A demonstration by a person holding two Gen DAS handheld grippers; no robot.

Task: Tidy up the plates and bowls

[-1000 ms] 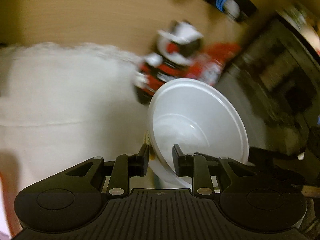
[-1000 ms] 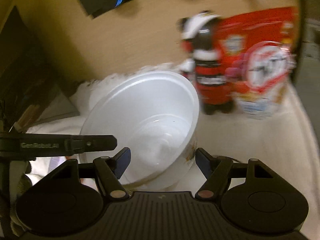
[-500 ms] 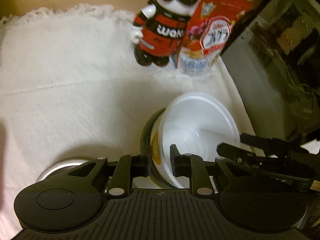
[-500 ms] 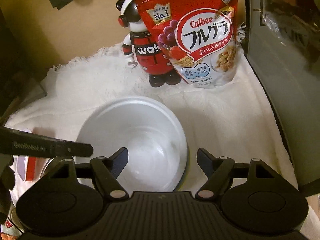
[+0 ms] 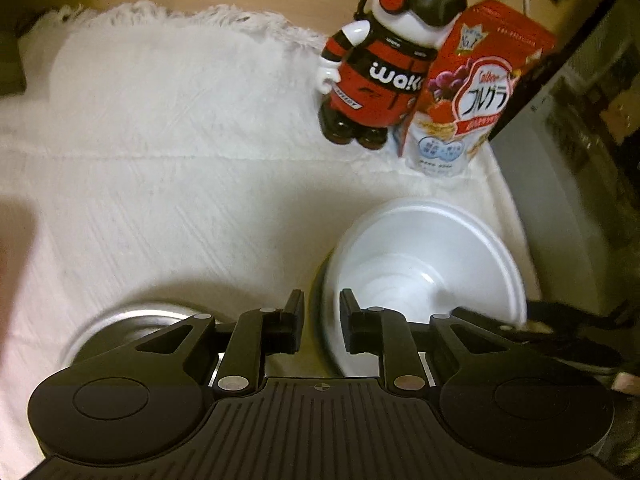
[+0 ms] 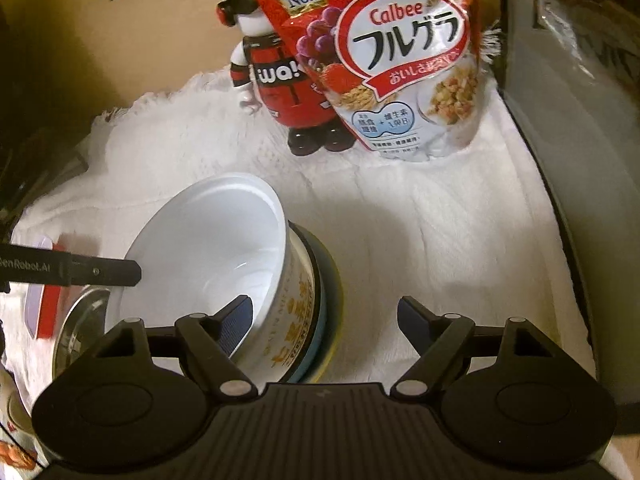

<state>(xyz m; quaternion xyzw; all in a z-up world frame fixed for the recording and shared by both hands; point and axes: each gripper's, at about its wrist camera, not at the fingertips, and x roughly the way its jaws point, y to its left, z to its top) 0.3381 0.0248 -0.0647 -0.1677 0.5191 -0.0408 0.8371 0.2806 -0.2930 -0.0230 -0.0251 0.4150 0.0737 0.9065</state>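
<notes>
A white bowl (image 6: pixel 208 248) with gold lettering on its side rests tilted in a dark teal bowl (image 6: pixel 326 280), which sits on a yellow-green plate (image 6: pixel 340 312). My left gripper (image 5: pixel 320 312) is shut on the white bowl's (image 5: pixel 424 264) near rim, one finger inside and one outside. Its black finger (image 6: pixel 100 274) reaches in from the left in the right wrist view. My right gripper (image 6: pixel 324 312) has its jaws opening. One blue pad (image 6: pixel 236 320) is inside the bowl and the other stands well clear on the right; the bowl's wall and the stack lie between them, unpressed.
A steel bowl (image 5: pixel 132 320) lies left of the stack on the white cloth (image 5: pixel 160 160). A robot figurine (image 5: pixel 384 68) and a red cereal bag (image 6: pixel 400 60) stand at the back. A dark appliance (image 6: pixel 580 160) walls the right side. A red-lidded container (image 6: pixel 44 292) sits at far left.
The white bowl came down from mid-air onto the stacked dishes. My right jaws spread wider and sit loose around the bowl's wall. My left jaws narrowed on the rim.
</notes>
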